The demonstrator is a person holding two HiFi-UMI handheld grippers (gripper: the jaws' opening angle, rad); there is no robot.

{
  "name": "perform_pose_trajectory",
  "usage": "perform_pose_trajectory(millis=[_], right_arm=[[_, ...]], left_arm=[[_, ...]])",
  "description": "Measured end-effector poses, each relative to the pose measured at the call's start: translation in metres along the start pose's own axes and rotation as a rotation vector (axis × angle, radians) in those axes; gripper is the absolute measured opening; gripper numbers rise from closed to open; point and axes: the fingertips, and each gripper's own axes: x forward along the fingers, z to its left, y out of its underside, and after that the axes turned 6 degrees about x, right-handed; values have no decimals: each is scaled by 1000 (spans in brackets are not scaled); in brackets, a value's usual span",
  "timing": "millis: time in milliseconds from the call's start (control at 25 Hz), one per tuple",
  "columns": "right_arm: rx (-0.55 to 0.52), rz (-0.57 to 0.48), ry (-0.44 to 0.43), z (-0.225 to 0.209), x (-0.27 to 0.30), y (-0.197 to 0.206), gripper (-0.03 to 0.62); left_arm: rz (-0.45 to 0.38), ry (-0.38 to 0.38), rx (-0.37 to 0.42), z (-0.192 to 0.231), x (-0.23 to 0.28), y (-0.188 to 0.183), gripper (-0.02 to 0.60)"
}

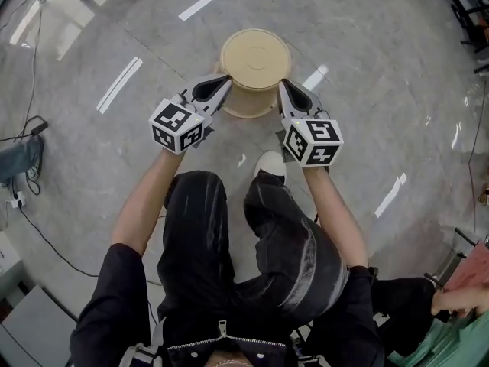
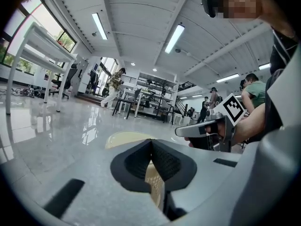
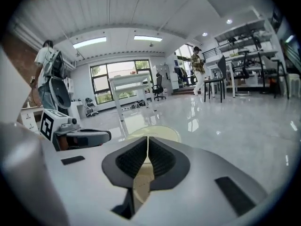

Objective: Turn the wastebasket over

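Note:
A beige wastebasket [image 1: 256,56] stands on the grey floor with its closed round face up and its mesh wall below. My left gripper [image 1: 223,89] is at its left side and my right gripper [image 1: 283,89] at its right, both tips close to the wall. In the left gripper view the jaws [image 2: 151,142] are shut, pads together, with the beige top [image 2: 127,138] just beyond and mesh showing through the gap below. The right gripper [image 3: 147,140] is likewise shut, with the beige top [image 3: 160,132] ahead. Nothing is clamped between either pair of pads.
White tape strips [image 1: 119,84] mark the polished floor. Cables and a grey box [image 1: 19,159] lie at the left. My white shoe [image 1: 269,164] is just behind the basket. Another person [image 1: 458,300] sits at the lower right. White tables [image 3: 129,86] and people stand far off.

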Motion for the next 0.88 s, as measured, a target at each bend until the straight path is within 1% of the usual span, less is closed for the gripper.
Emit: perform_pose_trajectory(millis=[40,320,520,680,880], right_arm=[[17,-5,-8,0,-2,1,18],[-5,4,-6,-1,-5,12,17],[-26,13,-12,0,-6,-1,17],[-32,22,-11,0,-15,-27,17],[-24,42,0,0,-40,-82,17]], left_arm=[[4,-1,-3,-1,1,2,3],[19,6,-8,-8,1,8,3],[16,5,10,-5,2,-6,4],[15,-1,4,-5,5,-35,3],[39,6,-9,-17,6,-90,3]])
